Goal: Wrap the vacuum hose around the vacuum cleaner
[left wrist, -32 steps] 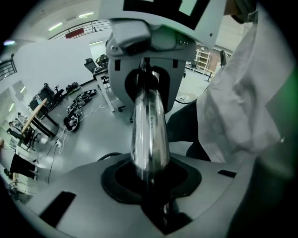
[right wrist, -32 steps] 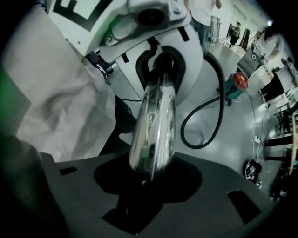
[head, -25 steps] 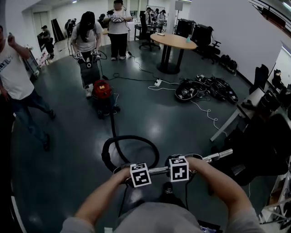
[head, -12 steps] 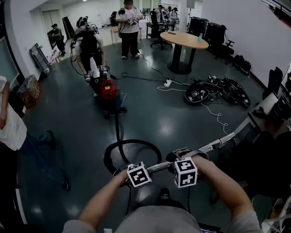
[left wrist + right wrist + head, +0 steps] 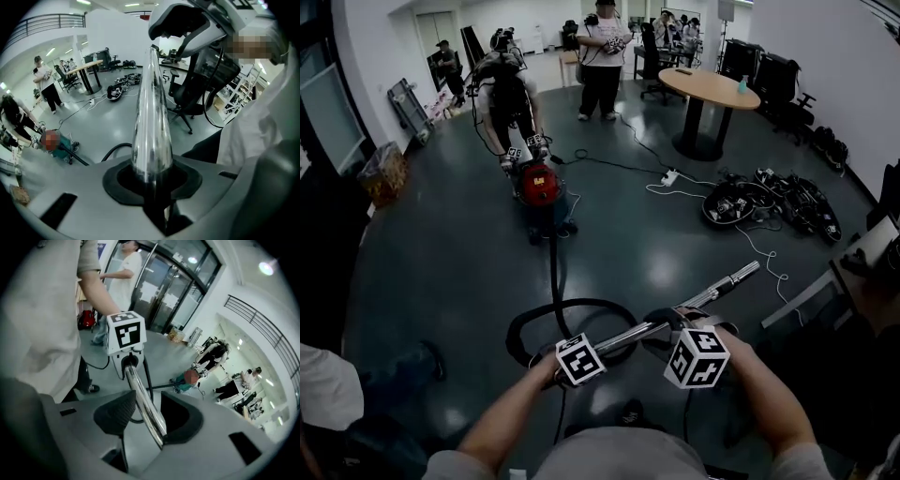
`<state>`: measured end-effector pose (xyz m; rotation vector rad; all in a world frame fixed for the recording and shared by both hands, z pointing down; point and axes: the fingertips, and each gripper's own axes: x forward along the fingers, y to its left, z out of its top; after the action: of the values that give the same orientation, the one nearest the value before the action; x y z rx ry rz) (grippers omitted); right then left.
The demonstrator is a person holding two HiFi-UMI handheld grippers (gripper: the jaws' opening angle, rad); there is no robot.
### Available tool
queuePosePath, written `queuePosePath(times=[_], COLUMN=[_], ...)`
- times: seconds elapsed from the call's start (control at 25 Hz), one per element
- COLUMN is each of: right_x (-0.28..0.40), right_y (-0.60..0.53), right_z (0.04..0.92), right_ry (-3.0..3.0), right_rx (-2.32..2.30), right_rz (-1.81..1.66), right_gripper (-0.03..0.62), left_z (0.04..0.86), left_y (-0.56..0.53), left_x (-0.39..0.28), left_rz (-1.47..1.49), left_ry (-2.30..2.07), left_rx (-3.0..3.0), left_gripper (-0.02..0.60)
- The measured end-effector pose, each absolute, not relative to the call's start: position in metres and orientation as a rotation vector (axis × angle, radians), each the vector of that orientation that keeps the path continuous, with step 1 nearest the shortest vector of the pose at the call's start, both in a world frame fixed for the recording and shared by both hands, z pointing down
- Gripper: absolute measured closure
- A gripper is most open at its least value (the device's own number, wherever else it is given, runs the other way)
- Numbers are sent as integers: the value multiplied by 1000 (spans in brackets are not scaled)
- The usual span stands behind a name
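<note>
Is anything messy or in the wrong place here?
Yes. The long black hose lies in a loose loop on the floor, not wrapped around the red vacuum cleaner. Farther right, a heap of tangled black cables sits on the floor near the round wooden table.

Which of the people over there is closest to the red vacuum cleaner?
The person bending right over the red vacuum cleaner. The person in the white shirt stands upright farther back.
</note>
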<state>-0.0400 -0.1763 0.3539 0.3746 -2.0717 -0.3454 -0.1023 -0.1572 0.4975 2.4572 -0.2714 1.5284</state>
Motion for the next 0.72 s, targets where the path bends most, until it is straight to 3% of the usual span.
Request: queuePosePath(times=[0.4,0.72], right_x=[-39,-72], right_y=[-215,-233], right_z=[368,395], right_ry=[-2533,-2675], right_rx=[772,775], right_rz=[276,887], right_gripper=[431,431], left_z=[499,489], left_y=[-189,-197], left_x=[-98,-122], left_rz=[1264,1052], left_ry=[-672,-888], left_rx=[2304,2186], left_gripper=[472,472])
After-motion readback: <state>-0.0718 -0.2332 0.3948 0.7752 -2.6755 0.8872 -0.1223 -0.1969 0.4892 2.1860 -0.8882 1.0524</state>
